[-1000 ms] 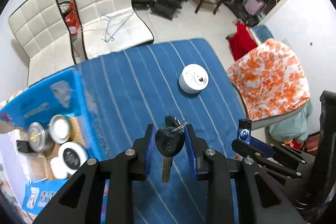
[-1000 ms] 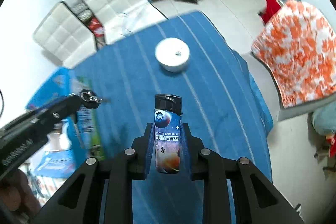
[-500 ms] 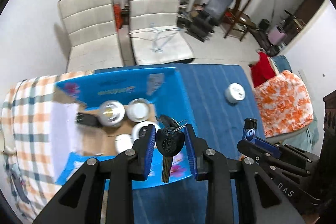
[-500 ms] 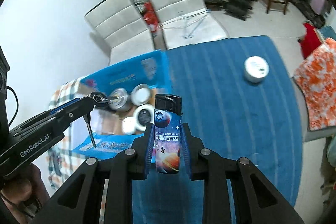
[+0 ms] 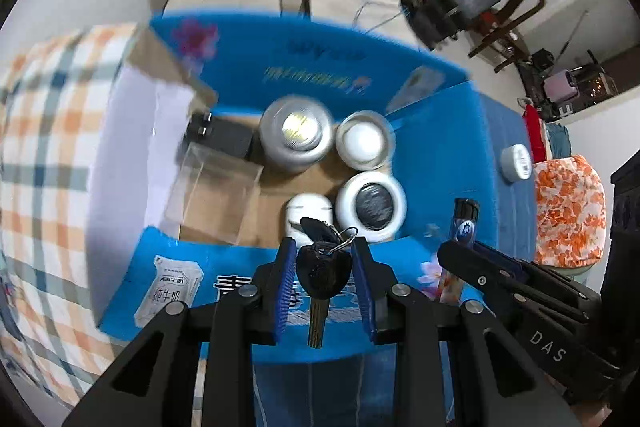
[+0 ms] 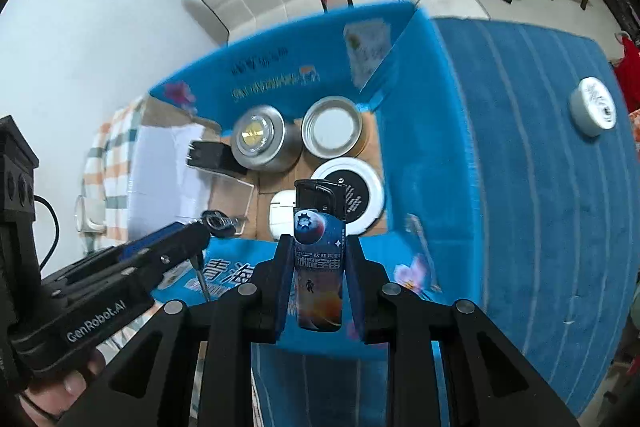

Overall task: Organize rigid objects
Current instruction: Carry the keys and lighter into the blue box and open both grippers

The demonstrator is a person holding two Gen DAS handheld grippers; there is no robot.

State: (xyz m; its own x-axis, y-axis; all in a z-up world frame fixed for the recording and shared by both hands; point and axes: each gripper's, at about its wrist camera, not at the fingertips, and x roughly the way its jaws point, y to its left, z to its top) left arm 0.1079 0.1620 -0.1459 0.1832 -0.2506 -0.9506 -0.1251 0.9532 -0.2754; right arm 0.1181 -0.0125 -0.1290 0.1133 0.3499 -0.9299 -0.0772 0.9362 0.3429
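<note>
Both loads over the box's [image 5: 320, 79] near edge, my left claw [image 5: 323, 277] pinching the key [image 5: 320, 275], right claw [image 6: 318, 277] pinching the lighter [image 6: 318, 251]; next, lower each inside, then release.

Black grippers [image 5: 323, 267], blue jaws.

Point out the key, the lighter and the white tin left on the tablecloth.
key [image 5: 322, 273], left wrist view, on its black head.
lighter [image 6: 318, 267], right wrist view, on its printed body.
white tin [image 6: 593, 105], right wrist view, on its lid.
</note>
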